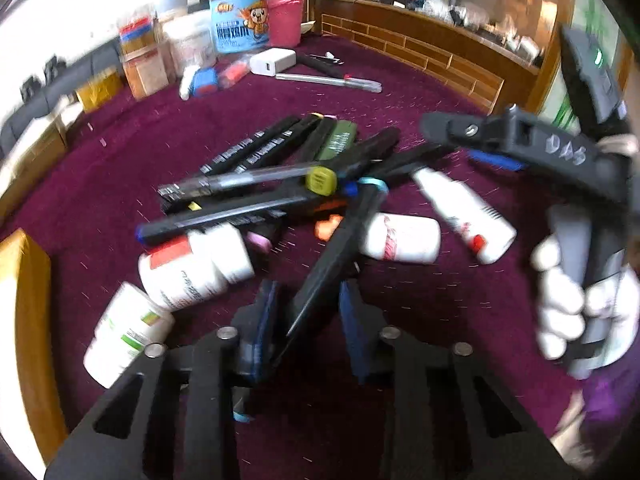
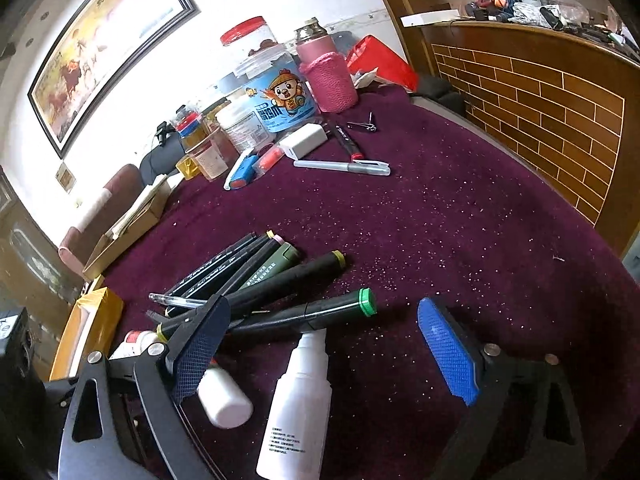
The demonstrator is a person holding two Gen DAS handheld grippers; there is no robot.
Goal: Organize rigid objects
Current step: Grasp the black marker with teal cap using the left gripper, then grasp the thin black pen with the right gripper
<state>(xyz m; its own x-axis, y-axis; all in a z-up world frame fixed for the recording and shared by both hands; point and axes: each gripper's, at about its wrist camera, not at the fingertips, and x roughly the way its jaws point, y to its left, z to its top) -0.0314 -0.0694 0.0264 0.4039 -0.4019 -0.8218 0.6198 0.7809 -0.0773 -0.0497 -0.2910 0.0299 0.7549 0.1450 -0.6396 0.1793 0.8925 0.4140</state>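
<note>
A pile of black marker pens [image 1: 256,160] and several white bottles [image 1: 188,268] lies on the purple cloth. My left gripper [image 1: 310,300] is closed around one black marker with a teal end [image 1: 340,248], which runs tilted between its blue pads. My right gripper [image 2: 324,352] is open above a white spray bottle [image 2: 298,404], which lies between its blue pads [image 2: 448,356]. A green-capped marker [image 2: 316,312] and a small white bottle [image 2: 224,396] lie by its left finger. The right gripper also shows in the left wrist view [image 1: 520,140].
At the table's far side stand a blue cartoon jar [image 2: 280,100], a pink sleeved bottle [image 2: 328,76], plastic jars, a white charger [image 2: 302,140] and loose pens [image 2: 344,167]. A yellow box [image 1: 24,320] sits at the left edge. A wooden counter [image 2: 540,92] bounds the right.
</note>
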